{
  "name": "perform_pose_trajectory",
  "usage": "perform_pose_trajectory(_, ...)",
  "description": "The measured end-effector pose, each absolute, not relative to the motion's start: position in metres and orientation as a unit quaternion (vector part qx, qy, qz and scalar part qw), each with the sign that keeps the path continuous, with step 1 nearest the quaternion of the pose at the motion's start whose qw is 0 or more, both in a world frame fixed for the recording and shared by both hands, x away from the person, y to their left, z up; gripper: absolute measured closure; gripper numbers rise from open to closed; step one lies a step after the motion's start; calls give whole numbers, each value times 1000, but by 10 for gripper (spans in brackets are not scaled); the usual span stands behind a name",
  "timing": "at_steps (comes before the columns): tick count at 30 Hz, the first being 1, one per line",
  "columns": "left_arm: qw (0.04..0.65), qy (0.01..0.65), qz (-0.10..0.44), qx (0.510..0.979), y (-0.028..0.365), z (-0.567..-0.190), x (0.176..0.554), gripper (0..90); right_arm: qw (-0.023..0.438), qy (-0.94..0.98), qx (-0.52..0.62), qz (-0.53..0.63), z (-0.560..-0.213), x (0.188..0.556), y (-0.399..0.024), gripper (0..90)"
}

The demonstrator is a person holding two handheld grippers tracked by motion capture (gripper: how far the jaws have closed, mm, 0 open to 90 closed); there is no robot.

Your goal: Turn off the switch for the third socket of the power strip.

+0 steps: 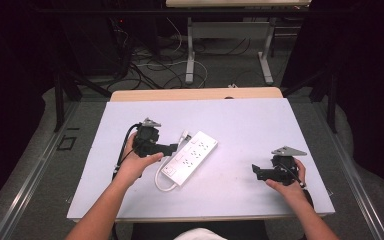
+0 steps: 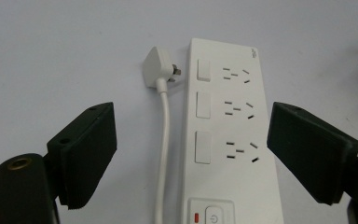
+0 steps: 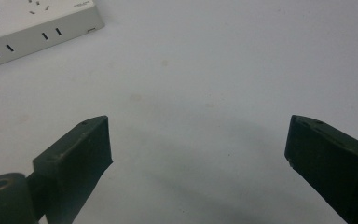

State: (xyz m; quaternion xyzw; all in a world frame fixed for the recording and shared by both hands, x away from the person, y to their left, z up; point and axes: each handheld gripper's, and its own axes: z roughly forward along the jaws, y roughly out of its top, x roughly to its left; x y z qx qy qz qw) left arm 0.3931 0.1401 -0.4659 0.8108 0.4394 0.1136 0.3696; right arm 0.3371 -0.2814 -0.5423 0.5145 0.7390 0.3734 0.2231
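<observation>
Left gripper (image 2: pixel 191 154) spread wide over white power strip (image 2: pixel 230 135) and cord (image 2: pixel 164 140); right gripper (image 3: pixel 198 158) released, above bare table (image 3: pixel 223 70).

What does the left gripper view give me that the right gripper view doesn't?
Left gripper view alone: the plug, its white cable, three switches beside the socket rows, and the power button, all between its open tongs. Right gripper view alone: a bare stretch of table ahead of its own open tongs. Both: the white power strip, there just a corner.
</observation>
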Motion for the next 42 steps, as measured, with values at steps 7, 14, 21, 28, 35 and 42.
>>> perform_pose_trajectory(7,369,452,117,803,158,-469,386,90,224,737,517,374,-542,337,-281,64)
perform_pose_trajectory(14,366,461,120,800,175,-473,381,29,224,739,515,374,-542,337,-281,64)
perform_pose_trajectory(21,367,478,129,788,191,-478,376,5,225,738,515,373,-542,337,-281,65)
perform_pose_trajectory(28,367,491,138,778,203,-488,371,6,225,737,516,373,-542,337,-281,64)
perform_pose_trajectory(35,367,509,147,765,216,-502,367,6,223,737,517,373,-543,337,-281,64)
perform_pose_trajectory(42,364,520,151,758,227,-513,363,9,225,738,517,371,-543,337,-281,64)
